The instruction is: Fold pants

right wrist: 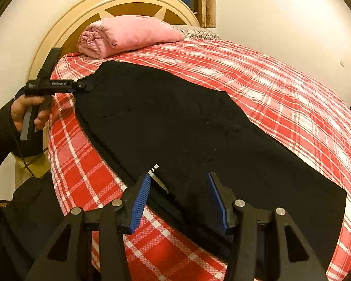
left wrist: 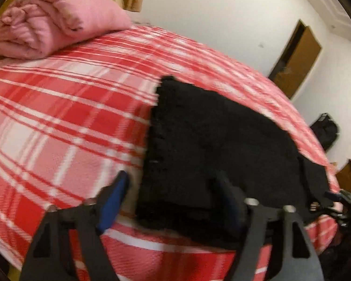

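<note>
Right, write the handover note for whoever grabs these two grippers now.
Left gripper: jaws wide open, holding nothing, poised at the end of the black pants nearer the headboard.
Right gripper: jaws open, empty, over the pants' opposite end, at the edge along the bed's side.
Pants: spread flat and full length on the red plaid bed cover, along the bed's edge, short of the folded pink blanket.
Done: pants laid out smooth.
Left: no end-to-end fold shows yet. Probably grip both ends, fold one over the other, then flatten.
</note>
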The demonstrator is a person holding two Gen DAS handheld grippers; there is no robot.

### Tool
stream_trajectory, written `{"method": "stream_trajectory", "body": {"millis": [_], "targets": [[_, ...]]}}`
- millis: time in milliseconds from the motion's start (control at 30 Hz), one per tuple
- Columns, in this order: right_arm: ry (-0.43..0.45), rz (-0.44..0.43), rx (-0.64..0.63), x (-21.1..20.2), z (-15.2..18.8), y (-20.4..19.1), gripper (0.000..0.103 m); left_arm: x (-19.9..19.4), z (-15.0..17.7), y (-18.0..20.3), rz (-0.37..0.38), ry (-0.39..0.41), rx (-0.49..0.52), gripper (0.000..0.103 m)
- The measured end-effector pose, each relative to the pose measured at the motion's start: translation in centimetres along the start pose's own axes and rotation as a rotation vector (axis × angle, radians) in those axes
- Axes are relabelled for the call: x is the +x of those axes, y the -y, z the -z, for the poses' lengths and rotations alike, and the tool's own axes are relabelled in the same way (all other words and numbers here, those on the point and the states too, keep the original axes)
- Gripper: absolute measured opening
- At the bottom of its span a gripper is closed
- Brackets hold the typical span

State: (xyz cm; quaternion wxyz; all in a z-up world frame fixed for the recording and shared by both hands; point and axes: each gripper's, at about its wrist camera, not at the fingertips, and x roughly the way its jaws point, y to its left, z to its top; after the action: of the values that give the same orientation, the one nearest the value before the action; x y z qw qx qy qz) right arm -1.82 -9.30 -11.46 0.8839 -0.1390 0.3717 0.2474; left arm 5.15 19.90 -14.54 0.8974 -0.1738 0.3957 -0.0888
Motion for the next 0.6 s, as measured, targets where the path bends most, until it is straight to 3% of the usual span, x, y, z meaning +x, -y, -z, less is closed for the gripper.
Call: {"method": "stream_trajectory", "body": {"millis": [200, 400, 533, 600], "targets": [[0.008, 0.000, 0.009, -0.1, -0.1, 0.0, 0.051, 0.6, -0.1, 0.4, 0.003, -0.014, -0.026, 0.056], [0.016, 0.012, 0.019, -0.8, 0.2, 0.6, 0.051, -0.2, -0.1, 0.0, -0.047, 0.018, -0.054, 0.058], [0.020, 0.012, 0.025, -0.9, 0.3, 0.8, 0.051, 0.0, -0.2, -1.1, 0.067, -0.005, -0.158, 0.038], [0.022, 0.012, 0.022, -0.9, 0.2, 0.7, 0.051, -0.5, -0.3, -1.8, 0.159, 0.030, -0.226, 0.033]]}}
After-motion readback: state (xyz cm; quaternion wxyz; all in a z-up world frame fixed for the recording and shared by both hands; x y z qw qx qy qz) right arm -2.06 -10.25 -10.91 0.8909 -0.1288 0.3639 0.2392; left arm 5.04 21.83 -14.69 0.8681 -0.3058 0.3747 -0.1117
